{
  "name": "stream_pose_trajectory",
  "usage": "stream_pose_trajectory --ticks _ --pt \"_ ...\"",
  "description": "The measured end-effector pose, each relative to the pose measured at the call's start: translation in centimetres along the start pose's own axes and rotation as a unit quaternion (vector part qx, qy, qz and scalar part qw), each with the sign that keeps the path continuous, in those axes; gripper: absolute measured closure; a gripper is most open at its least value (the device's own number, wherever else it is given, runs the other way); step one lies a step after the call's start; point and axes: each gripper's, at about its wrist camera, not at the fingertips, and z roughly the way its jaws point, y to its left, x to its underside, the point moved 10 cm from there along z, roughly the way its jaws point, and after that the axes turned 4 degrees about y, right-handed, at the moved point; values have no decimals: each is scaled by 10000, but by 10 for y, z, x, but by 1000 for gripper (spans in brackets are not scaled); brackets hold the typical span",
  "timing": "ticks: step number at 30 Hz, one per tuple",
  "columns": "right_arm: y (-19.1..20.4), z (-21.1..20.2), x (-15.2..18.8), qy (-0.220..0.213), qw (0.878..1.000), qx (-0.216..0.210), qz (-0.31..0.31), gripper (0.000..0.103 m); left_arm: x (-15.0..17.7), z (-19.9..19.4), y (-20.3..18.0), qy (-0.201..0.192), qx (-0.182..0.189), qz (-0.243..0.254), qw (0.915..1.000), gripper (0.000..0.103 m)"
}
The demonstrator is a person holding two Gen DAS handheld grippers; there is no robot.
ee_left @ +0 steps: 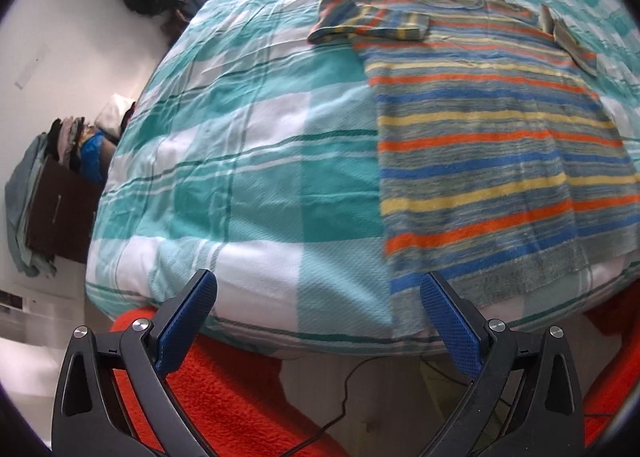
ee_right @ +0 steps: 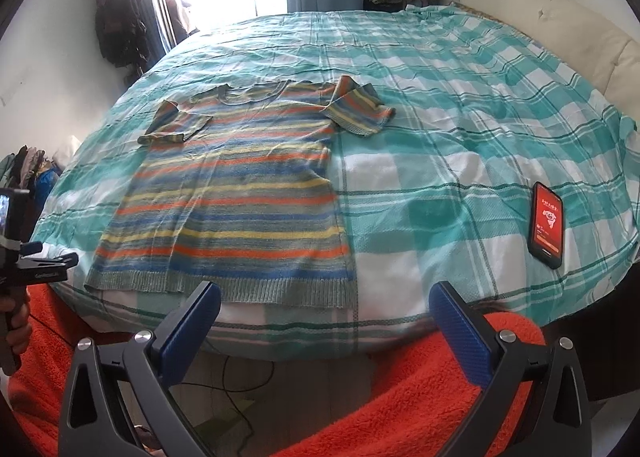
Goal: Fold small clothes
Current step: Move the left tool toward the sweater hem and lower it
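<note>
- Here's the striped sweater (ee_right: 224, 193), laid flat on the bed (ee_right: 440, 137) with its ribbed hem at the near edge and the neckline pointing away toward the window.
- From the right wrist view, both short sleeves look turned in or bunched at the shoulders: 1 at the far left (ee_right: 176, 125), 1 at the far right (ee_right: 360, 109). Hard to call that a proper fold; it could just be how they landed.
- The body of the sweater is spread out at full length, no crease across it, so my read is that the task is at its very start, or at most 1 small step in.
- Left claw (ee_left: 318, 297): spread wide, nothing between its blue pads, hovering just short of the bed's near edge with the sweater's hem corner ahead and to its right.
- Right claw (ee_right: 325, 307): also spread wide and empty, poised just off the mattress edge, the hem right in front of it.
- Neither claw touches the fabric as far as I can see.
- Left to do, by my judgement: bring the sides in, then fold the body over, hem toward neckline.
- A phone (ee_right: 546, 225) with a red screen lies well apart on the right side of the bed, out of the way.
- Orange fleece (ee_right: 420, 397) fills the space below both claws.
</note>
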Motion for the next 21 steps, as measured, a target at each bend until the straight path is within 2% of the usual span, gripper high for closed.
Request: stream_pose_trajectory --ticks 17,20,21 --pt "13 10 10 138 9998 -1 -143 0 0 -10 -8 -60 -67 39 10000 1" --pt "12 11 8 94 9998 -2 -158 0 1 -9 -9 -48 27 40 10000 1" --pt "11 12 6 47 9998 -36 -198 0 1 -6 -11 -21 191 19 9998 1"
